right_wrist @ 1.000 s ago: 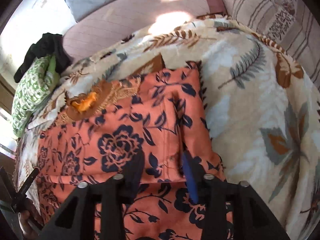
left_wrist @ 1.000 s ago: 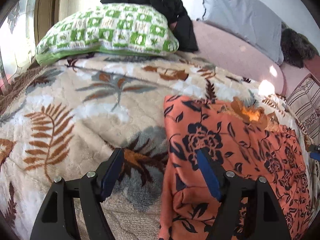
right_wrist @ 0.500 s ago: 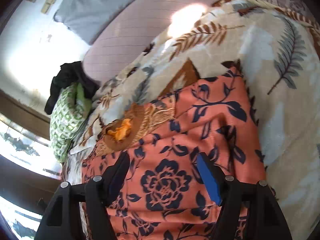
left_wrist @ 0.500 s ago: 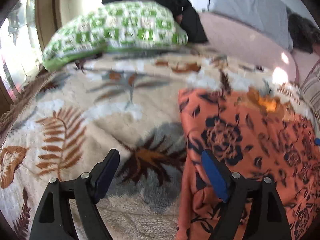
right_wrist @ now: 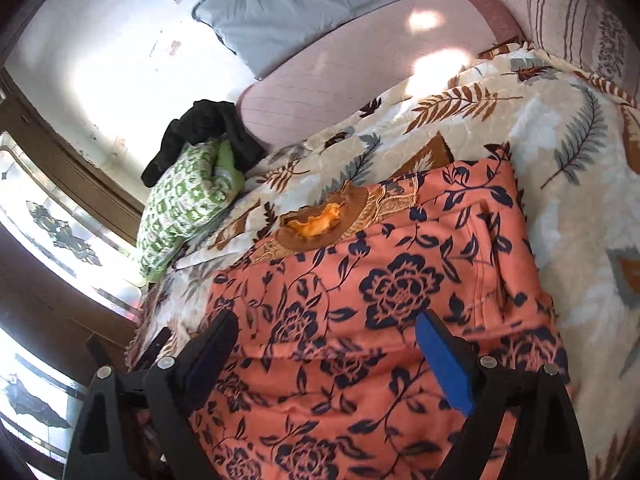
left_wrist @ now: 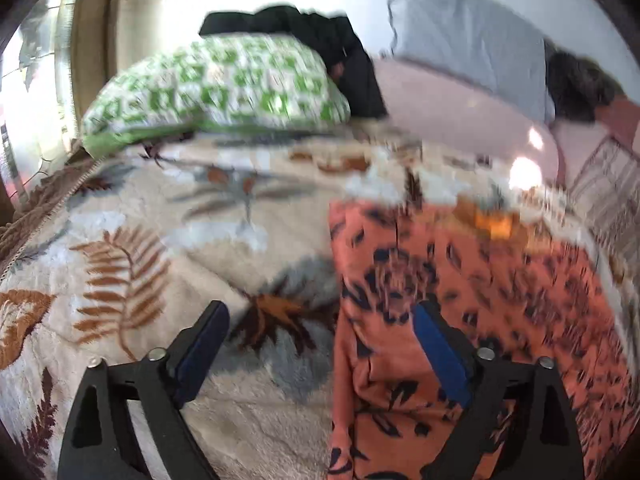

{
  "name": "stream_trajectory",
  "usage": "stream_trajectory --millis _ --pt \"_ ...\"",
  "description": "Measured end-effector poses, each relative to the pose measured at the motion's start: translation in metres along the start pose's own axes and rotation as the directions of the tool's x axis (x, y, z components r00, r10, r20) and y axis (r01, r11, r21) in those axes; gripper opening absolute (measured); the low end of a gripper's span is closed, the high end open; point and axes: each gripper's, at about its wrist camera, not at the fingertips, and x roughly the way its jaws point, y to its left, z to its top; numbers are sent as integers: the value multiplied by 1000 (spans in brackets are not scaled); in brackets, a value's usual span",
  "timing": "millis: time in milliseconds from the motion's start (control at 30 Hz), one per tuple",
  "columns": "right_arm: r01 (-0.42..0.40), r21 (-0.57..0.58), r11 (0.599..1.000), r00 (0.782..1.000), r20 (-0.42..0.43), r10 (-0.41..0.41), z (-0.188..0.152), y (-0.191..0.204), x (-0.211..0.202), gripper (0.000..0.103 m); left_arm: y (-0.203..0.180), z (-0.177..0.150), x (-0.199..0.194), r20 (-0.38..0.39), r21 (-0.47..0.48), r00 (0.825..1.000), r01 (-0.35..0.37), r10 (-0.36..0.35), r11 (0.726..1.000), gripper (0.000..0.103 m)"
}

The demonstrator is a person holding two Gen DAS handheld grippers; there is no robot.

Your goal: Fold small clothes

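Observation:
An orange garment with dark blue flowers (left_wrist: 500,292) (right_wrist: 400,292) lies folded on the leaf-print blanket (left_wrist: 160,248) (right_wrist: 580,168), its brown embroidered neckline (right_wrist: 320,224) at the far end. My left gripper (left_wrist: 320,320) hovers over the garment's left edge; its jaws are opening and the pads press on nothing. Above the garment's near part, my right gripper (right_wrist: 324,332) has its jaws opening too, with only the cloth lying beneath them.
A green and white pillow (left_wrist: 216,88) (right_wrist: 184,208) with a black garment (left_wrist: 332,48) (right_wrist: 204,128) on it lies at the head of the bed. A grey pillow (left_wrist: 468,24) (right_wrist: 304,8) leans on the pink headboard (right_wrist: 360,76). Windows (right_wrist: 48,248) run along the left.
Both grippers have let go of the orange garment and opened wide. The right one has lifted and tilted up, showing more of the bed and wall. The left view is blurred by motion.

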Motion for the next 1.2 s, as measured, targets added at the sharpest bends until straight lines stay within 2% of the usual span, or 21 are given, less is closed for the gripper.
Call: stream_trajectory --millis 33,100,133,167,233,333,400,500,600,667,767,867,967,1133,1200 --pt "-7 11 1000 1000 -3 7 -11 -6 -12 92 -5 -10 27 -156 36 988 -1 7 999 99" --pt "8 74 997 1000 -25 -6 -33 -29 -25 92 -7 -11 15 -94 41 995 -26 30 999 99" --pt "53 133 990 997 -63 -45 -44 -43 -27 92 -7 -7 3 -99 19 995 -28 30 999 99" --pt "85 184 979 993 -91 -69 -52 -56 -31 92 -4 -5 -13 -75 -14 997 -2 1 1000 99" --pt "44 238 970 998 -53 -33 -67 -71 -53 92 1 -8 -49 -12 -60 999 43 -44 997 99" --pt "23 238 971 1000 -17 -19 -85 -77 -83 92 5 -29 -97 29 -63 998 59 -58 996 99" --pt "27 210 977 999 -32 -21 -94 -79 -95 92 9 -54 -120 12 -80 997 74 -73 994 99" --pt "88 169 982 995 -70 -77 -106 -88 -105 92 15 -97 -137 -50 -119 989 130 -136 984 99" --pt "95 174 980 989 -131 -73 -118 -107 -108 92 17 -137 -138 -124 -147 978 147 -166 978 99" --pt "128 152 980 979 -174 -101 -124 -116 -108 92 18 -155 -139 -155 -168 973 144 -171 975 99" --pt "133 122 984 973 -205 -106 -130 -125 -110 92 18 -168 -141 -171 -192 968 153 -186 969 99" --pt "175 127 976 953 -269 -136 -138 -133 -105 92 16 -173 -140 -187 -197 964 154 -191 968 99" --pt "175 119 977 944 -301 -132 -148 -127 -108 91 17 -177 -147 -178 -220 961 172 -213 960 99" --pt "184 99 978 929 -343 -140 -164 -123 -106 72 23 -190 -146 -205 -244 955 164 -217 956 99" --pt "190 101 977 925 -352 -143 -164 -124 -105 66 26 -196 -137 -247 -265 947 138 -206 954 99"
